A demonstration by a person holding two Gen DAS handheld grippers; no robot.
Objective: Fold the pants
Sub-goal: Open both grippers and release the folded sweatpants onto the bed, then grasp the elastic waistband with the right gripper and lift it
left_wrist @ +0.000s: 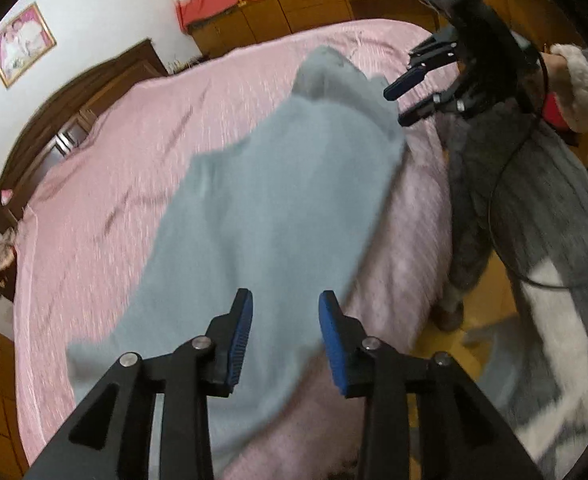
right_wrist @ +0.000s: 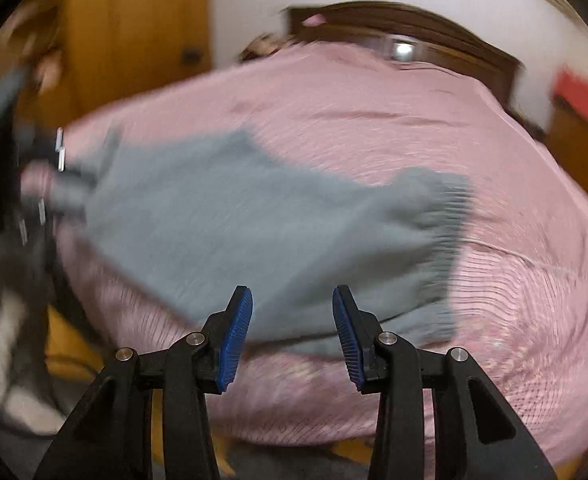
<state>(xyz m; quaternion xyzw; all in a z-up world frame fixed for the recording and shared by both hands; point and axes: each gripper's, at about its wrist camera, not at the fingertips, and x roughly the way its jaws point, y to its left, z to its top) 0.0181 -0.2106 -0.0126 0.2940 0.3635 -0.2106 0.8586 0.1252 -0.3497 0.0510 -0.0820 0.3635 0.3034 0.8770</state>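
Left wrist view: grey pants (left_wrist: 261, 216) lie roughly folded on the bed (left_wrist: 105, 184); both tongs, left (left_wrist: 285, 344) and right (left_wrist: 404, 98), gape empty; tidying may remain.

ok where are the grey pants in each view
Left wrist: the grey pants run from bottom left up to upper centre, lying on the pink bedspread.
Right wrist: the grey pants stretch across the middle, ribbed end at the right, on the pink bedspread.
Shared landmark: the dark wooden headboard.

One pants (left_wrist: 277, 208), two grippers (left_wrist: 285, 336)
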